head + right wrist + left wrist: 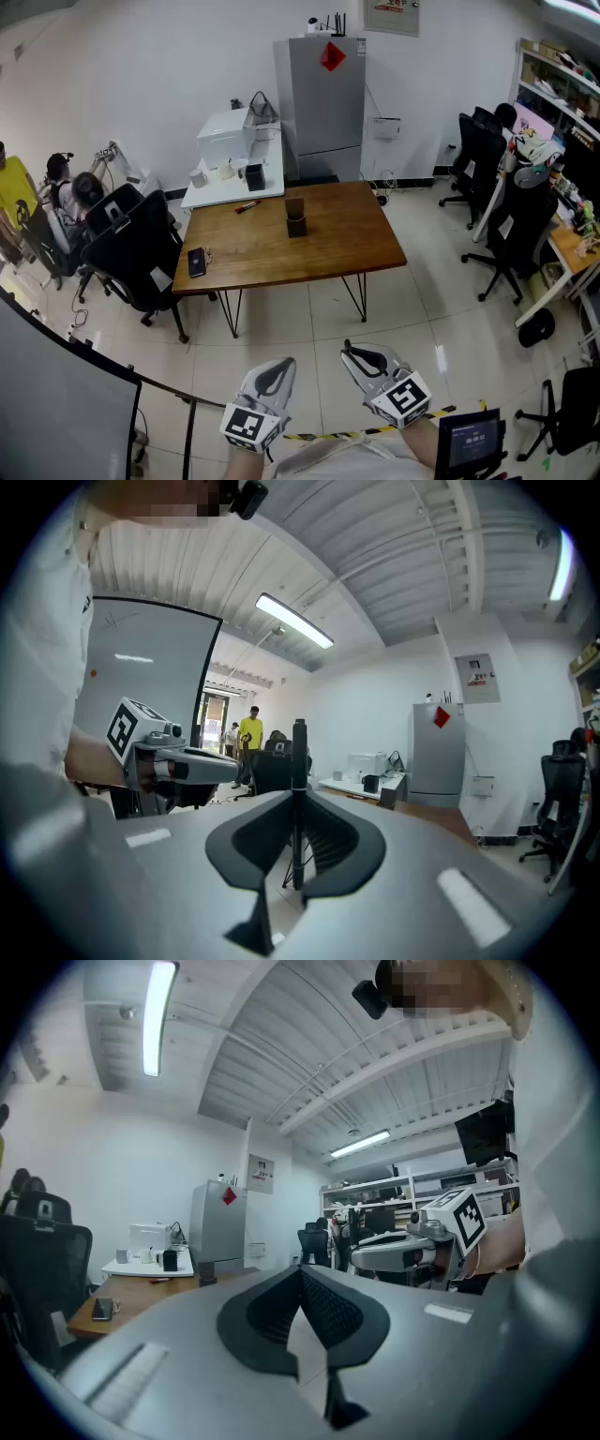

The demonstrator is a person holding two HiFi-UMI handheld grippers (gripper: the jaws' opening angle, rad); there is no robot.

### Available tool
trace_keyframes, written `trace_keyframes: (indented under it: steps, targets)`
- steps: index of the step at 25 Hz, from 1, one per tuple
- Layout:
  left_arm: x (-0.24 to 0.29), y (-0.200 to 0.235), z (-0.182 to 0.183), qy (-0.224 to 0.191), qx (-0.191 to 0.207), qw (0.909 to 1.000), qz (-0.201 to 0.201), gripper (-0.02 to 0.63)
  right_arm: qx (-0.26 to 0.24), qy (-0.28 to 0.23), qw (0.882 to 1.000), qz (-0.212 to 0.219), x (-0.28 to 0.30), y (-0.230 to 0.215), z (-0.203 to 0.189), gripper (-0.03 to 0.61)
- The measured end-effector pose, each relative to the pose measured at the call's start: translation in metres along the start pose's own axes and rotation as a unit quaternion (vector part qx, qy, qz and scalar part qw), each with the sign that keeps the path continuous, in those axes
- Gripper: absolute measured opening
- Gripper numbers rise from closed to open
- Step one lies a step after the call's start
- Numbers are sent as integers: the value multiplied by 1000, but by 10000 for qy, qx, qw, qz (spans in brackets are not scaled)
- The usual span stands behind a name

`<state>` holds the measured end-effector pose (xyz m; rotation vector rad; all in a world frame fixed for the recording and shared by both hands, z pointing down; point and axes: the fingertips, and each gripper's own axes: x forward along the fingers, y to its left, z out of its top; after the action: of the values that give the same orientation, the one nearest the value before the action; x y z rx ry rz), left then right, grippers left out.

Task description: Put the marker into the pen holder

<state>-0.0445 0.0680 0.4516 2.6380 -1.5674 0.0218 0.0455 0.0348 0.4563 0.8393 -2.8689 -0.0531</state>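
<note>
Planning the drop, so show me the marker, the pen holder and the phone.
marker (298, 803), right gripper view, mid-barrel.
pen holder (296, 221), head view, front wall.
phone (196, 262), head view, screen centre.

- A dark phone (196, 262) lies near the wooden table's (347, 234) left edge.
- A grey fridge (323, 103) stands behind it.
- A black office chair (136, 246) sits just left.

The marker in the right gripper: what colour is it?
The marker is black, clearest in the right gripper view.
</note>
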Motion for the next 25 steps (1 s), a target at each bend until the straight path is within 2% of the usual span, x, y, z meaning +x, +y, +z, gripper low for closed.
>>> trace_keyframes:
  steps: [8,14,20,25]
  targets:
    - [-14,37,2,-157,-3,9998,154,15,-39,34,10000,-43,24,17,2,34]
    - [-5,53,9,-259,35,9994,239,15,11,-12,10000,64,49,6,-4,34]
    - [39,104,-7,-99,13,9988,478,15,77,-95,9995,281,105,-34,-15,34]
    - [115,164,-4,-74,13,9979,645,15,165,-97,9985,509,171,-106,-16,34]
